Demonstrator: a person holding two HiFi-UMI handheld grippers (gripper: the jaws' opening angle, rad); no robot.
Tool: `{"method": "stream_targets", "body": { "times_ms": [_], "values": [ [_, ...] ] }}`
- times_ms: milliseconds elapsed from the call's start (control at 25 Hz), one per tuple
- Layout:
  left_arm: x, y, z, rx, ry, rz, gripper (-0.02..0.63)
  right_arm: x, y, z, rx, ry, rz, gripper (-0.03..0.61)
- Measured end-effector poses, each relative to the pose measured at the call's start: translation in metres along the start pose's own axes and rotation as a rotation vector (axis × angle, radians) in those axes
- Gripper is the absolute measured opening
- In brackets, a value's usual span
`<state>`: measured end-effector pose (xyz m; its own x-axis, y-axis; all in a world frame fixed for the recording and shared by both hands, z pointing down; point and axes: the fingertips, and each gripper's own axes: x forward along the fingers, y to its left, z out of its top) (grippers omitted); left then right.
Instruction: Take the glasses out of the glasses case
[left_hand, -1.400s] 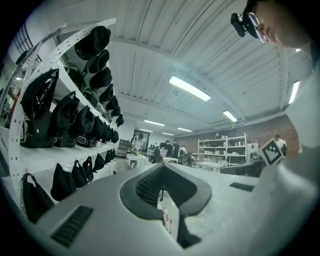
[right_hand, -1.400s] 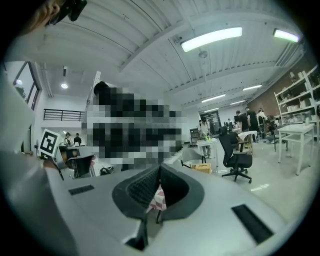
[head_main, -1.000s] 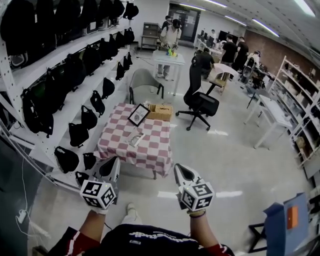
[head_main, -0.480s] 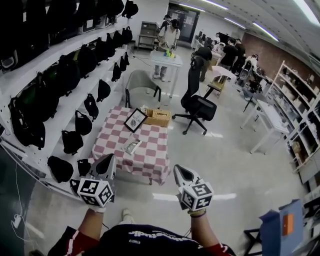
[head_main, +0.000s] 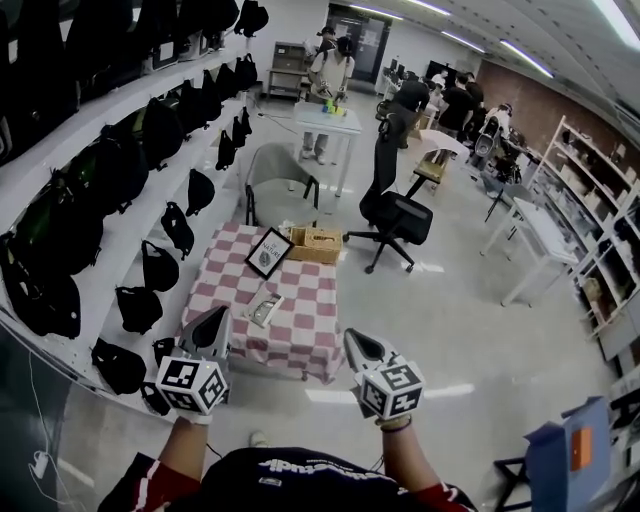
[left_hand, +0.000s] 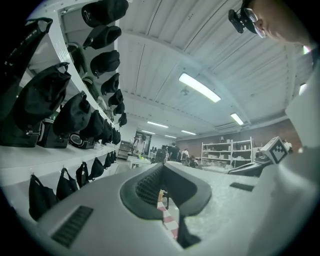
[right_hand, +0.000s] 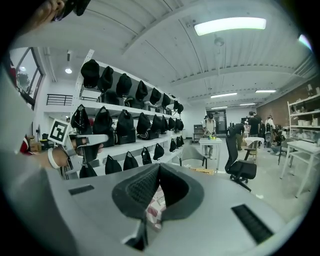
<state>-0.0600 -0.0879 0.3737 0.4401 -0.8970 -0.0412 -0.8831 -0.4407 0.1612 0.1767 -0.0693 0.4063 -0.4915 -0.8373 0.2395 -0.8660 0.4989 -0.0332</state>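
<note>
Not started: left claw (head_main: 213, 325) and right claw (head_main: 357, 345) closed, empty, well short of the surface (head_main: 300, 325) with (probably) the case (head_main: 265, 308).

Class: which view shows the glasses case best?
The head view: the glasses case lies in full sight on the checked table. Both gripper views show only a sliver of that table's cloth, no case.

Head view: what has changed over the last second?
The person stepped nearer the checkered table, which now sits slightly lower in view. Nothing was grabbed or released. The left gripper and right gripper stay shut and empty out front, and the glasses case still lies on the table.
</note>
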Motion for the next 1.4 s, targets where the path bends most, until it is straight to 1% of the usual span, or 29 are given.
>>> {"method": "stream_targets", "body": {
  "times_ms": [120, 400, 600, 800, 1240, 1400],
  "values": [
    [0.017, 0.013, -0.001, -0.004, 0.009, -0.015, 0.008, 0.019, -0.007, 0.004, -0.001, 0.011, -0.012, -0.002],
    [0.048, 0.046, -0.006, -0.046, 0.028, -0.034, 0.006, 0.066, -0.006, 0.007, -0.013, 0.049, -0.008, 0.0],
    [0.055, 0.071, -0.012, -0.05, 0.039, -0.012, 0.007, 0.1, 0.0, 0.009, -0.031, 0.071, 0.016, 0.002],
    [0.067, 0.088, -0.013, -0.043, 0.038, -0.013, 0.008, 0.122, 0.005, 0.017, -0.046, 0.059, 0.03, 0.002],
    [0.086, 0.086, -0.009, -0.046, 0.029, -0.07, 0.006, 0.129, -0.008, 0.028, -0.044, 0.04, -0.017, 0.003],
    [0.083, 0.088, -0.007, -0.048, 0.022, -0.072, 0.006, 0.13, -0.002, 0.032, -0.053, 0.034, -0.011, 0.003]
  ]
}}
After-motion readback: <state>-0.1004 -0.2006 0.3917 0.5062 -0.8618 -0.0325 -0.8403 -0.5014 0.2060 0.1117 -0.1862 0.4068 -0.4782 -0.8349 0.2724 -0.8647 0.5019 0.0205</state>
